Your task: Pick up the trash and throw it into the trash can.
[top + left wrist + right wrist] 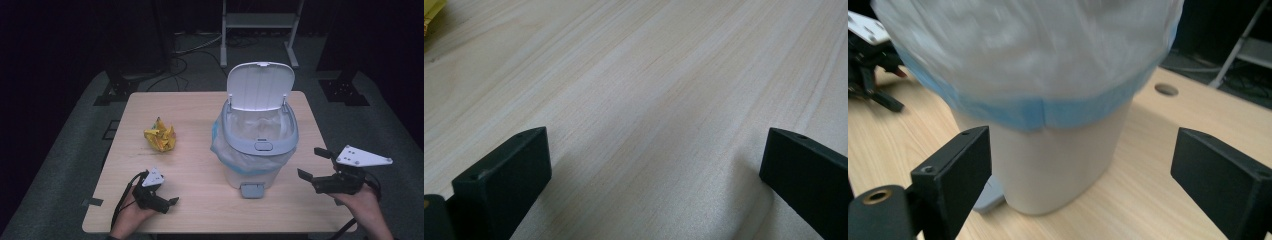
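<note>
I see a crumpled yellow wrapper (pixel 160 136) far-left on the table (pixel 190 200); the lidded-open bin (pixel 255 150) sits just left of my right gripper (pixel 314 163), jaws wide, empty

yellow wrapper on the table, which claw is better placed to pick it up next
Left. The left claw rests open just below the crumpled yellow wrapper, while the right claw sits beyond the open bin.
</note>
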